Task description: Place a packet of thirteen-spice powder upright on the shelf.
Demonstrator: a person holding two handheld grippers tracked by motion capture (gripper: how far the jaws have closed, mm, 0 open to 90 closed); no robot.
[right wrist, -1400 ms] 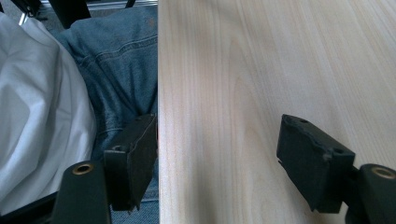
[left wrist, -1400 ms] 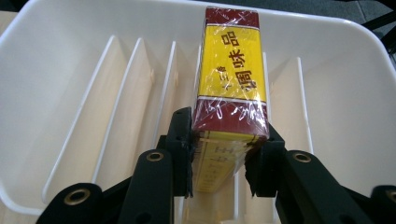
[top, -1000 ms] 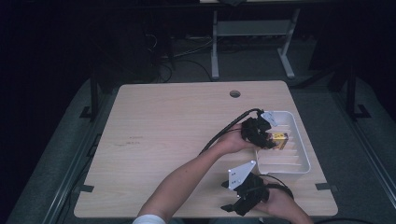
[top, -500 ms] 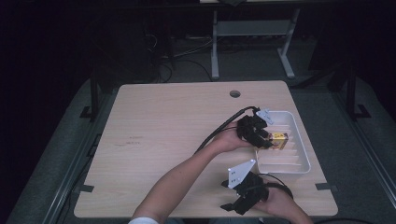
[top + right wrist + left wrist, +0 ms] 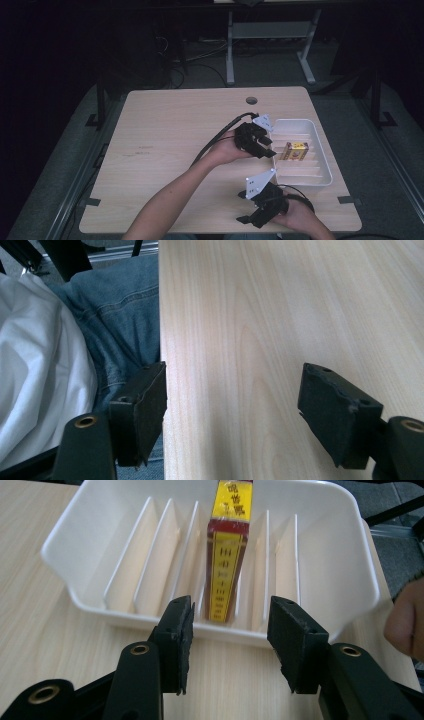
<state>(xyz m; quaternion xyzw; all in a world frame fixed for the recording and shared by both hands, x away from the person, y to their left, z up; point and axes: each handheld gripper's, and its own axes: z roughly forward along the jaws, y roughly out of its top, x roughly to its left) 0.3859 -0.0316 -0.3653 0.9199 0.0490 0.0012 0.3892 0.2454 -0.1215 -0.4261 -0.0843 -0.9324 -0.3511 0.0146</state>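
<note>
The yellow and red box (image 5: 228,555) is being left standing on edge between two dividers of the white tray (image 5: 80,535) on the counter (image 5: 165,135). The left hand-held gripper (image 5: 230,630) is being held just outside the tray's rim, its jaws having just been opening, nothing between them. The right hand-held gripper (image 5: 232,410) is being held wide open and empty at the counter's near edge.

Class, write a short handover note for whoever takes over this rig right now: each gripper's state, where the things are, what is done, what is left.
Left gripper: open, jaws have just been opening, nothing between them, just outside the white slotted tray.
Right gripper: open, empty, at the near table edge.
Yellow and red box: standing on edge in a middle slot of the tray, free of the pads.
Done: box placed and released.
Left: probably draw the left gripper away; other slots hold nothing.
</note>
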